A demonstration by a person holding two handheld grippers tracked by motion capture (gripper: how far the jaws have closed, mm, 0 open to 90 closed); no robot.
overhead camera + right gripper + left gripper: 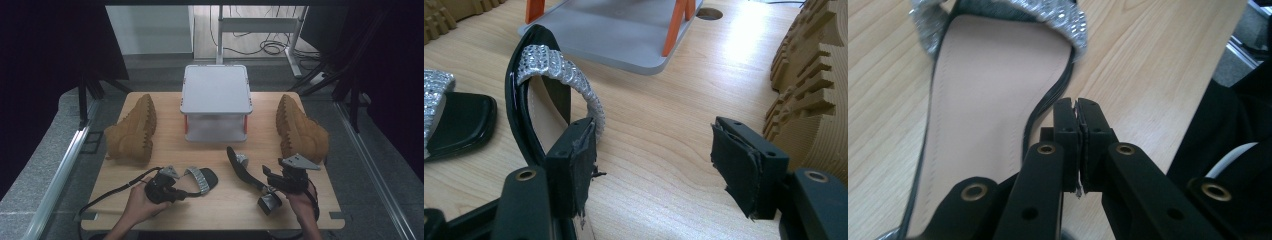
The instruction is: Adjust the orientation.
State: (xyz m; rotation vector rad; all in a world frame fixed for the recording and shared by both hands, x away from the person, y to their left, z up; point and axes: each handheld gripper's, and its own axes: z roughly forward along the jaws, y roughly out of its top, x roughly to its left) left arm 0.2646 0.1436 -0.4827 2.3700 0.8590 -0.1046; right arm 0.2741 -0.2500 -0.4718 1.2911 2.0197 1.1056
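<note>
Two black sandals with silver rhinestone bands lie near the table's front. The left sandal (pixel 202 180) rests flat, its beige insole (pixel 993 90) just ahead of my left gripper (pixel 1077 107). That gripper (pixel 172 192) is shut, and a thin black strap of this sandal runs into its jaws. The right sandal (pixel 240 167) stands on its edge, its band (pixel 559 70) beside the left jaw of my right gripper (pixel 651 135). That gripper (pixel 265 181) is open, with bare table between its pads.
A grey box on orange legs (pixel 216 90) stands at the middle back. One tan boot (pixel 132 130) lies on its side at the left and another (pixel 300 132) at the right, its sole (pixel 809 75) close to my right gripper. The wooden table (pixel 220 210) ends just behind both hands.
</note>
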